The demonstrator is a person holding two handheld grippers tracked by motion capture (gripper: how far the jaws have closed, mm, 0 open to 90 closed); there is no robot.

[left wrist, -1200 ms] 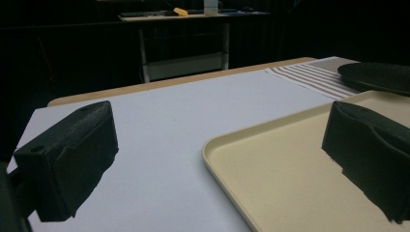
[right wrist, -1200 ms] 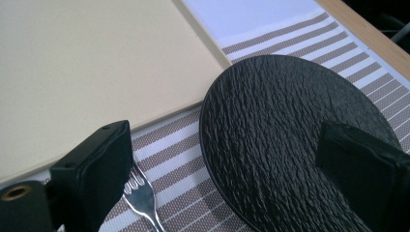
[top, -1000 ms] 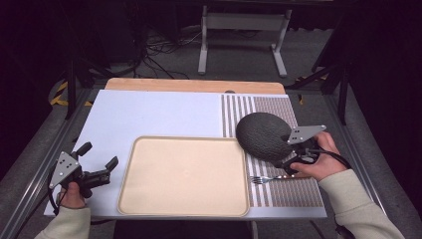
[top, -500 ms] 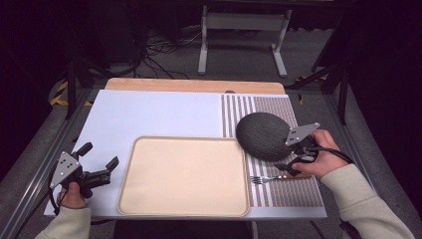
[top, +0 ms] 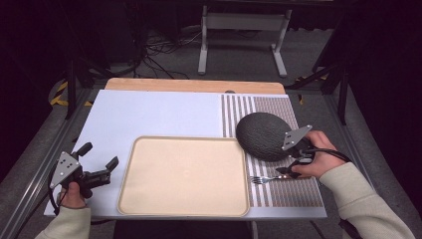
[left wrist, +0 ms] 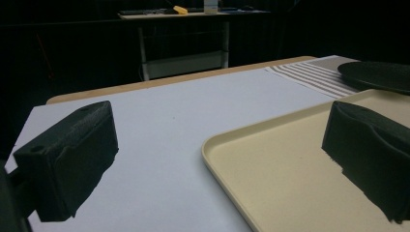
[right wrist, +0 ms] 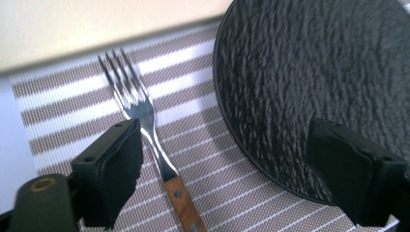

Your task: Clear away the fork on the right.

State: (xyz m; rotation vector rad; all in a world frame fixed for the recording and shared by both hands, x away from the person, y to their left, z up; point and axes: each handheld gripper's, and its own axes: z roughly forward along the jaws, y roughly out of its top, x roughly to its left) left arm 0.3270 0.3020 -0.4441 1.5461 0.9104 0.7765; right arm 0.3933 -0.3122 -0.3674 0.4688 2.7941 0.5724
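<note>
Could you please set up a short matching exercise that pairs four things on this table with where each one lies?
Things:
1. fork
2. black plate
3. beige tray
4. left claw

Places:
A. middle of the white mat, nothing on it
B. over the white mat, beyond the tray's left edge
C. striped placemat, near side, tines pointing at the tray
D. striped placemat, farther from the person than the fork

Pairs: 1-C, 2-D, 3-A, 4-B
</note>
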